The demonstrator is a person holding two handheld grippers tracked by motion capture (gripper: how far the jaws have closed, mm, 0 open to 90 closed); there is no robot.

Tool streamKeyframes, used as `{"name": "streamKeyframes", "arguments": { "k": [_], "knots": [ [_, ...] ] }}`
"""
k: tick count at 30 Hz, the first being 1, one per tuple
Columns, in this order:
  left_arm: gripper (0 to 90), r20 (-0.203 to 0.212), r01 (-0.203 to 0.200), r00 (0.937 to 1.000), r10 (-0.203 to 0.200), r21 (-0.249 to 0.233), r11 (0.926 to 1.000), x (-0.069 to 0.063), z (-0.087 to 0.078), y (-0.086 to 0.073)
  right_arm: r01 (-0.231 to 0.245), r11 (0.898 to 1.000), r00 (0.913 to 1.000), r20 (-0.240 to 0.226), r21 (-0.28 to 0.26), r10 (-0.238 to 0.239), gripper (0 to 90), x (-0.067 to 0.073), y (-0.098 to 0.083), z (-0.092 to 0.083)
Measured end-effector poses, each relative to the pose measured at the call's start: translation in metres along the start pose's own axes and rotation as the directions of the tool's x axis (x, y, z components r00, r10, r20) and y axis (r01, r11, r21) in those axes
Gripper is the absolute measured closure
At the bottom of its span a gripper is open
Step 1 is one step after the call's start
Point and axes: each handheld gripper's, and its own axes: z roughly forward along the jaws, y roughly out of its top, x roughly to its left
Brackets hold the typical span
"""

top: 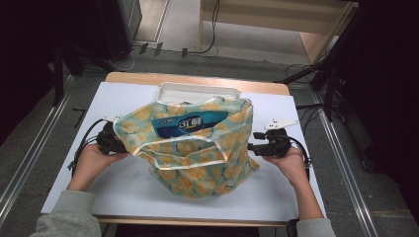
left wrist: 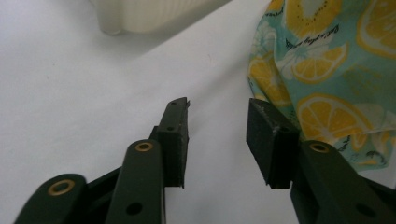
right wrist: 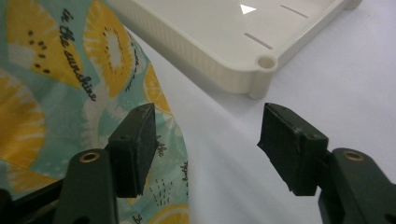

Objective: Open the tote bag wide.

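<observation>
High view showed the left gripper (top: 114, 140) at the left edge of the bag (top: 197, 148), a lemon-print cloth bag standing slumped on the white desk (top: 74, 187) with a blue pack (top: 190, 123) showing in its open mouth. In the left gripper view, that gripper (left wrist: 217, 140) stood with its jaws apart and nothing between them; only bare desk lay in the gap, and the bag's cloth (left wrist: 327, 70) lay just beside the right-hand jaw, possibly brushing its outer side. A cream tray (left wrist: 140, 14) sat farther ahead.

To the right, the right gripper (top: 253, 146) met the bag's other edge. In the right gripper view its jaws (right wrist: 208, 144) were likewise apart and empty, with the cloth (right wrist: 56, 93) beside and behind the left-hand jaw and the tray (right wrist: 224, 46) beyond, well ahead of the tips.

The step in hand looked like taking hold of the bag by both sides. To do it well, each gripper would need to shift inward, toward the bag, so that a fold of cloth or the pale hem actually entered the gap before closing; closing where they stood would likely catch nothing. Gripping near the rim on both sides at matching height should keep the mouth open and the pack from tipping out.
</observation>
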Motion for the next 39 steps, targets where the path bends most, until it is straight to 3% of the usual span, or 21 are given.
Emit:
{"name": "streamKeyframes", "arguments": {
  "k": [4,8,9,11,20,30,39],
  "knots": [
    [51.5,0.020,0.036,0.9992,-0.035,-0.019,0.9992,0.0024,-0.0023,0.0009,-0.016,1.000,0.9998,-0.014,-0.001,0.015,40.0,-0.0009,0.0012,-0.0032],
    [48.9,0.030,0.032,0.9991,-0.031,-0.012,0.9994,0.0026,-0.0033,0.0016,-0.012,1.000,0.9996,-0.027,-0.002,0.012,40.3,-0.0002,0.0026,-0.0031],
    [48.2,0.027,0.017,0.9995,-0.017,-0.015,0.9997,0.0023,-0.0036,0.0019,-0.044,0.999,0.9977,-0.052,0.018,0.045,40.4,-0.0010,0.0050,-0.0025],
    [48.3,0.018,0.007,0.9998,-0.007,-0.016,0.9998,0.0013,-0.0037,0.0024,-0.057,0.998,0.9961,-0.065,0.026,0.059,40.3,-0.0024,0.0060,-0.0018],
    [47.1,0.042,0.006,0.9991,-0.004,-0.043,0.9991,0.0004,-0.0062,0.0029,-0.034,0.999,0.9981,-0.052,0.002,0.034,41.6,-0.0016,0.0071,-0.0056],
    [44.7,0.048,0.005,0.9988,-0.003,-0.049,0.9988,-0.0004,-0.0068,0.0033,-0.027,1.000,0.9974,-0.068,-0.014,0.026,43.4,-0.0003,0.0076,-0.0059],
    [43.9,0.053,-0.002,0.9986,0.004,-0.037,0.9993,-0.0003,-0.0057,0.0033,-0.008,1.000,0.9979,-0.063,0.000,0.008,43.6,0.0018,0.0076,-0.0040]
  ]
}}
